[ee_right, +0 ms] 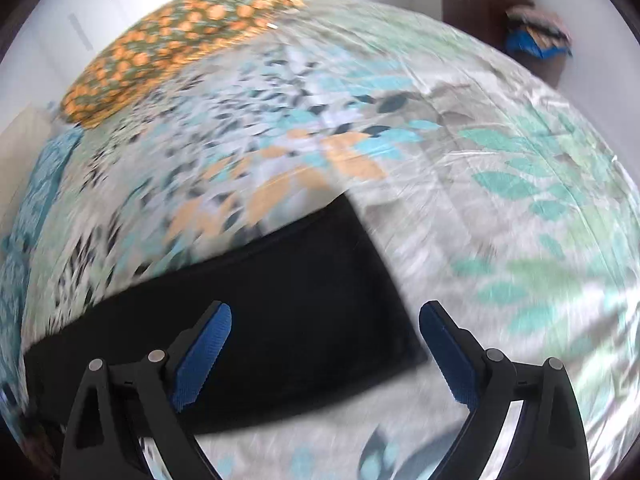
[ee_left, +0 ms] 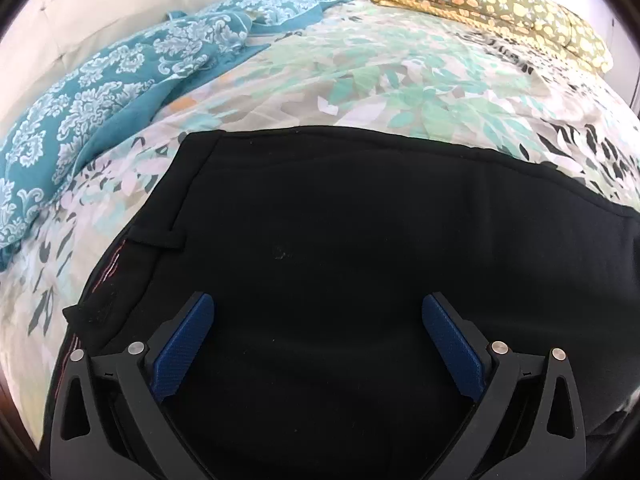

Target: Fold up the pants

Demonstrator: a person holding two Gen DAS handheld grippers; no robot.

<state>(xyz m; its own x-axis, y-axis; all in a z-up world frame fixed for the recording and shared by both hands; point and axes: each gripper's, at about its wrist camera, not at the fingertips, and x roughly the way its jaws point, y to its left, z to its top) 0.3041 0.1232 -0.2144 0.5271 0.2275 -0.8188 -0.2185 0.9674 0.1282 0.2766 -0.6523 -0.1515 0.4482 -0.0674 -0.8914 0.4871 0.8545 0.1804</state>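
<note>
Black pants (ee_left: 340, 260) are lying flat on the bed (ee_left: 380, 80) — spread for folding. The left gripper (ee_left: 318, 312) is hovering over the waistband end and the right gripper (ee_right: 325, 320) over the leg hem, both with fingers apart, gripping nothing — apparently positioning for a grasp.

No readable text, label or number shows anywhere.

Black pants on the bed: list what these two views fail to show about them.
- Left wrist view: the near part of the pants runs behind the open left gripper and off the bottom edge; the black cloth hides any fold lines.
- Right wrist view: motion blur smears the pants' edges and the bedspread; their left end runs behind the fingers.
- Things in the far corner: too small and blurred.
</note>
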